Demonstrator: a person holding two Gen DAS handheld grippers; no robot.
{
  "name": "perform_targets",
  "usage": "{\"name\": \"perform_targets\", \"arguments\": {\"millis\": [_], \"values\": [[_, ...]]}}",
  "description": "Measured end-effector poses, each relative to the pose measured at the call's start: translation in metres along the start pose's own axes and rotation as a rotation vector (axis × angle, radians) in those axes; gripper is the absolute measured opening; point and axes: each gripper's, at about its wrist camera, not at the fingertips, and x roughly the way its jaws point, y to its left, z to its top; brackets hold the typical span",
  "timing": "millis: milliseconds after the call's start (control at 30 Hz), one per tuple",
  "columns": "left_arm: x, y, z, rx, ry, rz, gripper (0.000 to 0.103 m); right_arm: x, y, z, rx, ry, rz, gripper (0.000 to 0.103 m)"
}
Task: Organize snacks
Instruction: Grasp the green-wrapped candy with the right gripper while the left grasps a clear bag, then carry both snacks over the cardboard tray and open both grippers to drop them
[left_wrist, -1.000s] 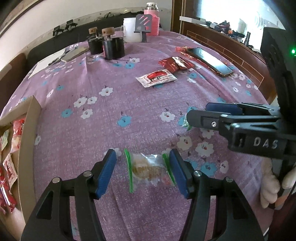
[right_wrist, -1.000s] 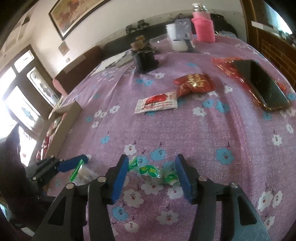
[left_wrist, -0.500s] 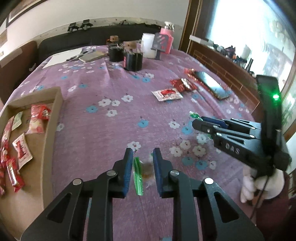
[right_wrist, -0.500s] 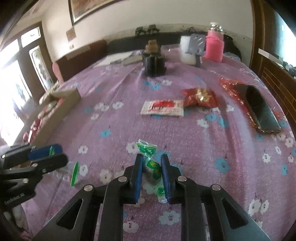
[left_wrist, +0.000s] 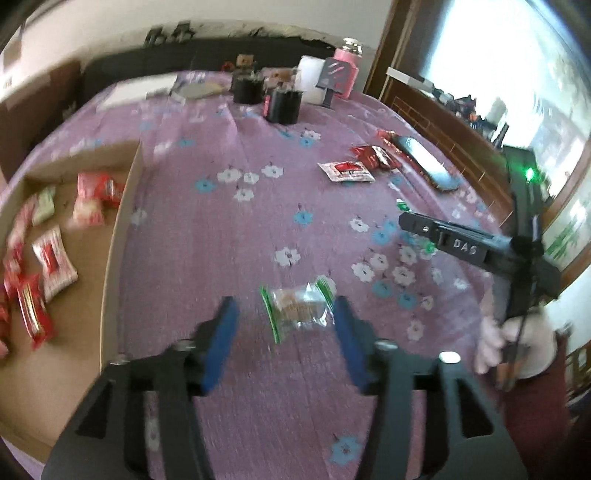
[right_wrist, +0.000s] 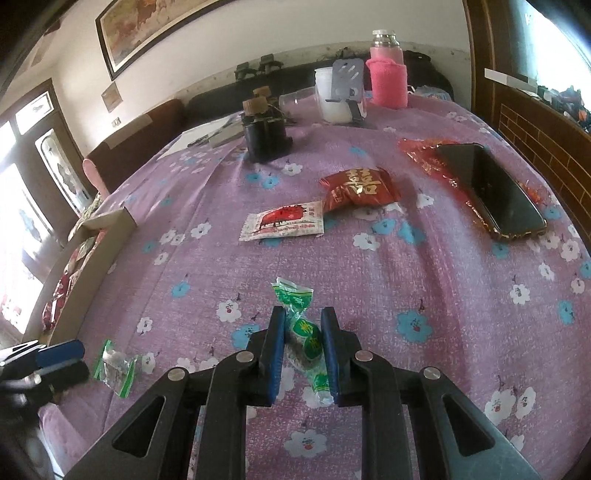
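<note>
My left gripper (left_wrist: 284, 314) is open; a clear snack packet with green ends (left_wrist: 299, 306) lies on the purple cloth between its blue fingers, loose. The same packet shows in the right wrist view (right_wrist: 116, 369). My right gripper (right_wrist: 303, 334) is shut on a green-printed candy packet (right_wrist: 303, 328) and holds it above the cloth. The cardboard box (left_wrist: 122, 206) with several red and white snacks stands at the left. A white-and-red sachet (right_wrist: 282, 221) and a red packet (right_wrist: 358, 188) lie further back.
A phone on red wrapping (right_wrist: 491, 188) lies at the right. Dark jars (right_wrist: 266, 133), a white cup (right_wrist: 332, 96) and a pink flask (right_wrist: 388, 74) stand at the table's far end. A wooden rail (right_wrist: 535, 122) borders the right side.
My left gripper has opened and let go of the clear packet, which now lies on the cloth. My right gripper stays shut on the green packet.
</note>
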Motion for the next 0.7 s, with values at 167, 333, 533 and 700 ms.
{"name": "perform_targets", "arguments": {"millis": [167, 333, 533, 700], "values": [[0.014, -0.011, 0.005, 0.093, -0.031, 0.07, 0.079, 0.002, 0.0, 0.0, 0.003, 0.01, 0.001, 0.021], [0.035, -0.018, 0.002, 0.125, 0.054, 0.058, 0.063, 0.002, 0.0, 0.0, 0.003, 0.011, 0.001, 0.021], [0.027, -0.013, 0.0, 0.088, 0.034, 0.067, 0.047, 0.002, 0.003, 0.0, -0.009, 0.004, 0.0, 0.02], [0.007, 0.004, -0.002, -0.005, 0.009, 0.006, 0.047, -0.004, 0.001, 0.0, -0.003, -0.025, -0.006, 0.02]]}}
